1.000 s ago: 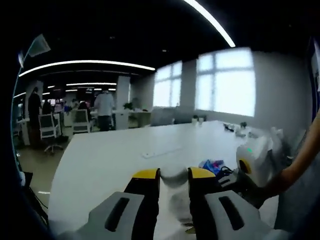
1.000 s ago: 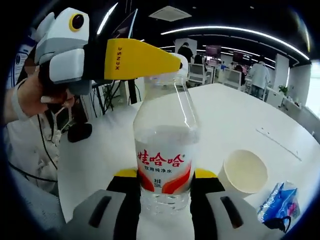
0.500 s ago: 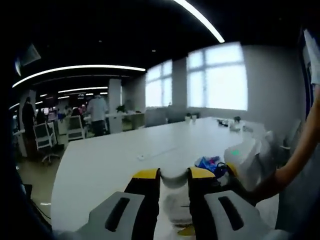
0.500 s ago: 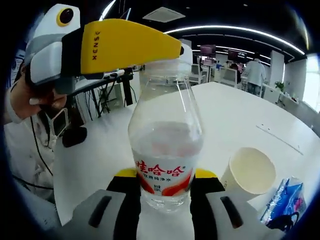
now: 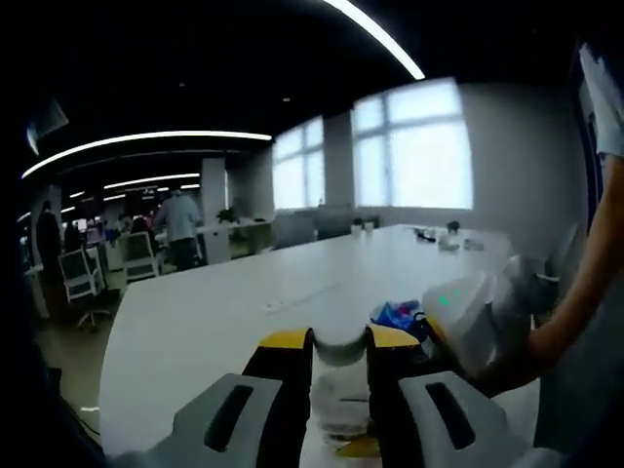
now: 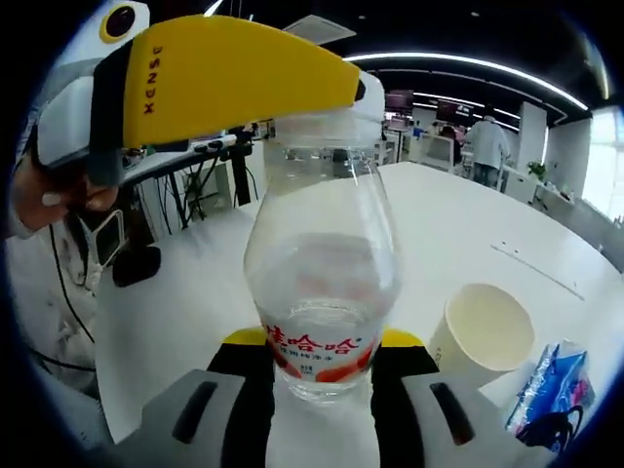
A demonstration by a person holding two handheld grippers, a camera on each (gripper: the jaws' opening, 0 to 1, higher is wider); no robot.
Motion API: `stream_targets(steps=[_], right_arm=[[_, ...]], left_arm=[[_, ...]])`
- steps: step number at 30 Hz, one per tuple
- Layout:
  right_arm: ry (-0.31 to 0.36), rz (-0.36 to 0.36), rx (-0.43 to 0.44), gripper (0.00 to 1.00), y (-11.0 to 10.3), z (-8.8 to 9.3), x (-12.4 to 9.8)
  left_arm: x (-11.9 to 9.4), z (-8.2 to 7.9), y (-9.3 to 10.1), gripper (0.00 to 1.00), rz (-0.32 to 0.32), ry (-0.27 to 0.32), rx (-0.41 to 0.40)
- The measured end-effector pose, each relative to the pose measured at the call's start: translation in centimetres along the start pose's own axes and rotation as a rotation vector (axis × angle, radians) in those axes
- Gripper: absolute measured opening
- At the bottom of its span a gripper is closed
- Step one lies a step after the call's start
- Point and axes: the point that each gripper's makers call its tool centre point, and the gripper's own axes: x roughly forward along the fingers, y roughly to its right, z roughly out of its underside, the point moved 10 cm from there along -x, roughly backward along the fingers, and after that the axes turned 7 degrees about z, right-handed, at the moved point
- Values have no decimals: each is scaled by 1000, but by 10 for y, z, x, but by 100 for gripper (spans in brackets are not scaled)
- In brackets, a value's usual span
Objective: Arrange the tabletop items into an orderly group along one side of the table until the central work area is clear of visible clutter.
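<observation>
Left gripper view
Left tool (image 5: 339, 341): I see its two yellow-tipped jaws pinching the white cap (image 5: 339, 346) of the bottle, one jaw on each side.
Bottle: its clear neck (image 5: 341, 400) hangs below the cap between my jaws; the rest is hidden.
Right tool (image 5: 466, 317): comes in from the right, white body with a green light, held by a bare arm (image 5: 575, 292); from here I cannot tell how its jaws stand.
Packet (image 5: 398, 316): blue, lying on the desk just beyond my right jaw, close beside the right tool.
Desk (image 5: 214, 312): long and white, running away toward the windows; small things stand near its far right corner, too blurred to name.
Room: people and white chairs stand past the desk's far left end.

Right gripper view
Right tool (image 6: 320, 351): jaws closed on the lower body of the bottle (image 6: 320, 283), just under its red label.
Bottle: clear, upright in this view, partly filled with water, held above the desk (image 6: 175, 302).
Left tool (image 6: 244, 78): its yellow jaw lies across the top of the bottle at the cap (image 6: 327, 122); a hand (image 6: 58, 195) holds its body at the left.
Cup (image 6: 483, 331): white paper, open and tilted, on the desk just right of the bottle.
Packet (image 6: 551, 395): blue, on the desk near its right edge, beside the cup.
</observation>
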Motion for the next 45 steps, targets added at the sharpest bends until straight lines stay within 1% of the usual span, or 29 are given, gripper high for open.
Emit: stream_targets(steps=[2,7,10,12,14,16,22,24,25,27,29,32,37,39,41,44,45], right_arm=[[2,10,2,35,-2,0,0],[13,39,19,35,-5,2,-1],[17,39,24,35,-4,3,0],[15,36,33,36,-4,3,0],[16,37,26,36,-4,3,1],[20,37,21,36,-4,3,1],[20,30,5,37,-3,3,2],[24,15,-13,38,-3,2,2],[5,16,-24,40,-2,3,2],[20,-3,-45,42,-3,3,2],[15,-7,-66,44,-3,4,1],[24,-15,-66,47,-2,4,0],[13,-35,-86,49,1,2,-2],[10,-48,-100,51,2,4,-5],[-2,-57,-91,54,4,7,-9],[1,-77,-97,53,4,9,-16],[-2,-93,-106,54,3,10,-18]], left_arm=[[0,1,3,17,8,0,4],[-1,2,0,18,10,1,6],[-2,3,-1,18,10,3,1],[-2,7,-1,18,6,-25,23],[-3,11,-3,17,-2,-20,22],[-3,12,-3,18,-7,-3,-6],[-1,14,-4,21,-5,-12,-3],[-1,14,-5,24,-5,-7,-8],[0,14,-4,26,-10,-9,-9],[1,14,-3,31,-19,-4,-15],[1,16,-4,32,-22,5,-30],[0,18,-6,36,-29,15,-58],[-3,20,-4,42,-45,20,-81],[-5,21,-4,44,-55,34,-106],[-6,22,-4,47,-67,30,-107],[-10,25,-6,48,-72,29,-117],[-11,26,-6,49,-71,27,-121]])
